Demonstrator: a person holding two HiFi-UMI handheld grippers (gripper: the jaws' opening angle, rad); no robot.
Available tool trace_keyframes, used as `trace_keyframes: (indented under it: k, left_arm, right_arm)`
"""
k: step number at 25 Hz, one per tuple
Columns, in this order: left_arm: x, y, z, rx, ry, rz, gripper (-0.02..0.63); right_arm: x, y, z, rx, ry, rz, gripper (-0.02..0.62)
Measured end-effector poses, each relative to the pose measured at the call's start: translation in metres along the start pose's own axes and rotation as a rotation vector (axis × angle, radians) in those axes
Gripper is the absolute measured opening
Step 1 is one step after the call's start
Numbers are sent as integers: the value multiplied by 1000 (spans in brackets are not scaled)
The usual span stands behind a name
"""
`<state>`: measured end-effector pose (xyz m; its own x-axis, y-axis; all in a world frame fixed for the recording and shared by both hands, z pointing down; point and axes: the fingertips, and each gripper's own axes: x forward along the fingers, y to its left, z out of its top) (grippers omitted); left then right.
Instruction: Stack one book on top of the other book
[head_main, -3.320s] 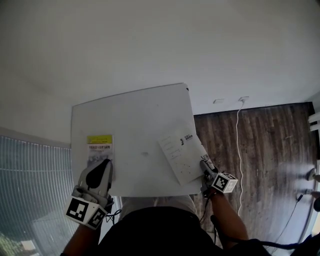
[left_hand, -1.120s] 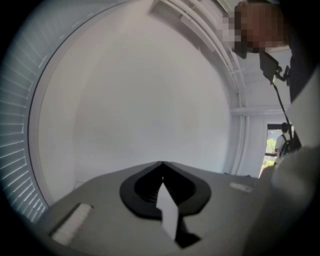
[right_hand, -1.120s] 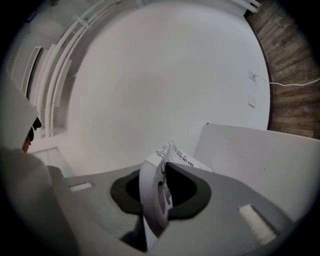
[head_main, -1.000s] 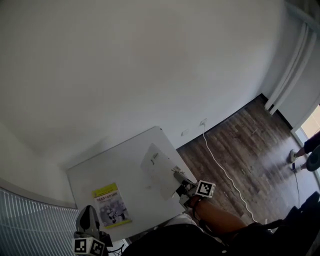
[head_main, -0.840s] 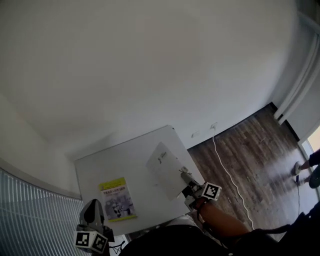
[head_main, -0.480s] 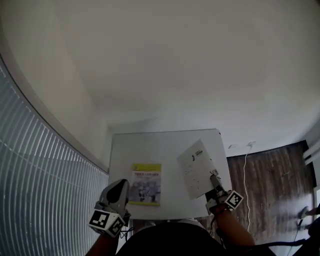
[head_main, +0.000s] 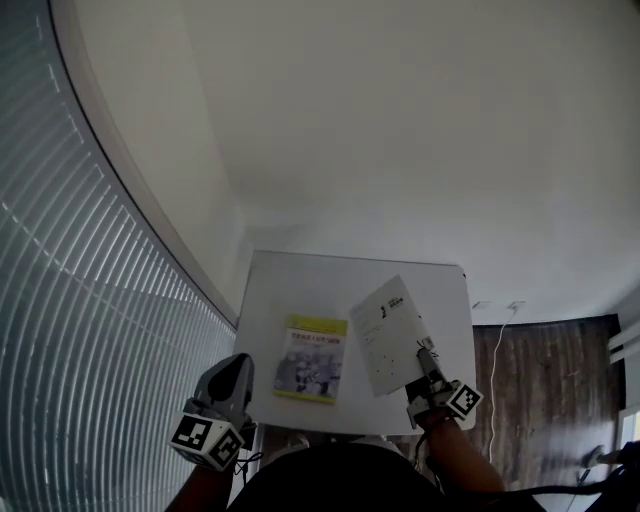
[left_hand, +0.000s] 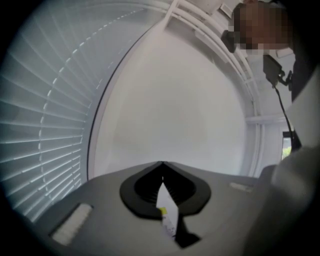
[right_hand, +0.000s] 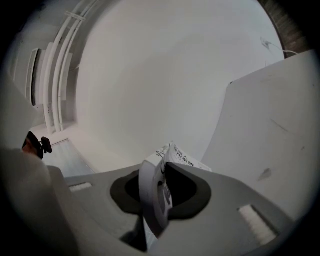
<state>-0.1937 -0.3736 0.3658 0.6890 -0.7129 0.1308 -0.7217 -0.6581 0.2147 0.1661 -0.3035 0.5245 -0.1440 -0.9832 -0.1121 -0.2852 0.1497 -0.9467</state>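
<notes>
A yellow-green book (head_main: 313, 358) lies flat on the white table (head_main: 300, 290), near its front edge. My right gripper (head_main: 424, 362) is shut on the near corner of a white book (head_main: 388, 334) and holds it over the table's right half, its left edge next to the yellow-green book. In the right gripper view the white book (right_hand: 154, 197) stands edge-on between the jaws of the right gripper (right_hand: 161, 172). My left gripper (head_main: 236, 366) hangs shut and empty off the table's front left corner, left of the yellow-green book. The left gripper (left_hand: 162, 165) has its tips touching.
Window blinds (head_main: 80, 250) curve along the left side. Dark wood floor (head_main: 545, 385) with a white cable (head_main: 497, 312) lies right of the table. A plain white wall rises behind the table. The table's top (right_hand: 270, 125) fills the right of the right gripper view.
The head view has swung left, bringing the blinds in. The right gripper has carried the white book leftward, up to the yellow-green book. The left gripper has drawn back off that book.
</notes>
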Motion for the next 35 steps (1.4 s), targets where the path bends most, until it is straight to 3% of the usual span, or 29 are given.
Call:
trace_keyframes:
  k: [11,21,35]
  left_arm:
    - [-34,32,-14,66,26,77,6]
    - [-57,53,0,75,11,140,6]
    - [-103,77,-10,77,9,241,6]
  right_arm:
    - [40,11,-44,7,99,32,63]
    - [74,24,-88,40,191,79,63]
    - [108,43,-144,84,303,152,64]
